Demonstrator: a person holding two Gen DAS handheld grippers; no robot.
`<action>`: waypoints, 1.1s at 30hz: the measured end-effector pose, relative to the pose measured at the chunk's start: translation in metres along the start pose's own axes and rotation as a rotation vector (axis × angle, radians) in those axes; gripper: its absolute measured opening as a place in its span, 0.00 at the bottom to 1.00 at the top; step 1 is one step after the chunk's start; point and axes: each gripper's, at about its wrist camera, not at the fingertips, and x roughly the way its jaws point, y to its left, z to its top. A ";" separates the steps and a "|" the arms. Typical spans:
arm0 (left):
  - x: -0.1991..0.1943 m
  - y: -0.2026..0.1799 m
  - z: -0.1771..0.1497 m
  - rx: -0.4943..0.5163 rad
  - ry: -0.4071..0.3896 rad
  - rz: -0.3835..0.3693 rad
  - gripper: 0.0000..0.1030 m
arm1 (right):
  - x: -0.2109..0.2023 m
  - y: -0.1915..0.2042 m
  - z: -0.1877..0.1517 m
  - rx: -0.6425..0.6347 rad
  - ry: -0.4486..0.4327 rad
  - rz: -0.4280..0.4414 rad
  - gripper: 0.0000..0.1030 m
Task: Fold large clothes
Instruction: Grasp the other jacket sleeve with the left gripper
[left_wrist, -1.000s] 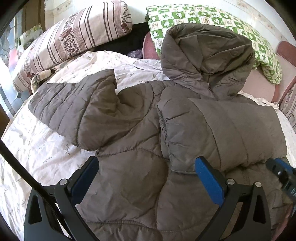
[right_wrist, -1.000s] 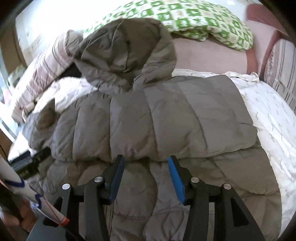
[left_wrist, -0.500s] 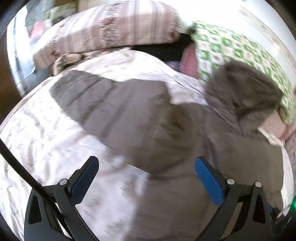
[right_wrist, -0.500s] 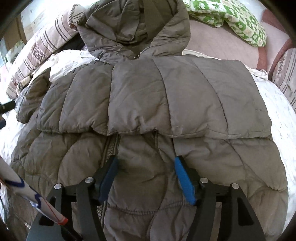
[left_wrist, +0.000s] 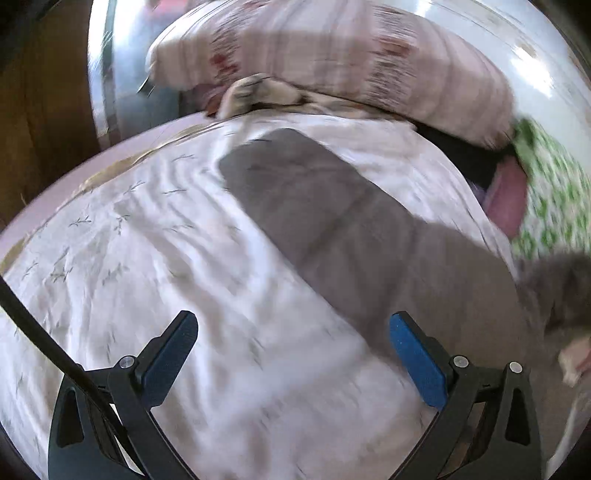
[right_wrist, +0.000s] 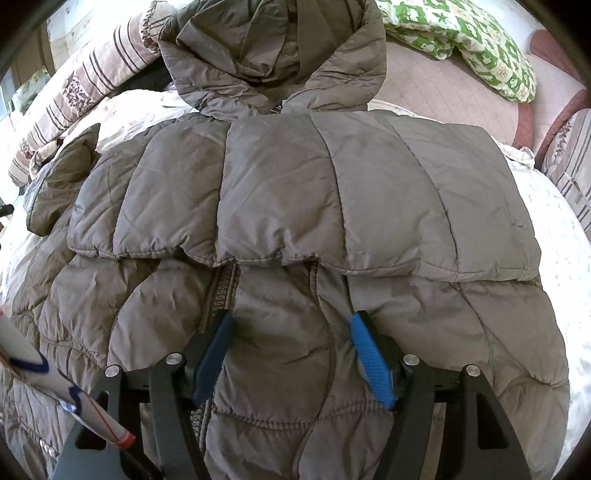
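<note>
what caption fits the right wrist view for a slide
Open right gripper over a grey puffer jacket, one sleeve folded across its front.

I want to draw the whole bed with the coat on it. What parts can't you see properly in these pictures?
- Left wrist view: the coat sleeve and striped pillow are smeared by motion blur, so stitching and pattern are lost.
- Right wrist view: the coat bottom hem is cut off by the lower edge and hidden behind the right gripper.
- Right wrist view: the green pillow runs off the top edge.
</note>
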 end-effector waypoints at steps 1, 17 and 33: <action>0.005 0.012 0.009 -0.052 -0.002 -0.017 1.00 | 0.000 0.000 0.000 0.000 0.000 0.001 0.70; 0.093 0.033 0.080 -0.220 -0.054 -0.123 0.80 | 0.003 0.000 0.001 -0.004 -0.003 0.004 0.71; -0.020 0.023 0.031 -0.168 -0.207 -0.086 0.15 | 0.002 -0.005 0.003 0.019 0.003 0.029 0.71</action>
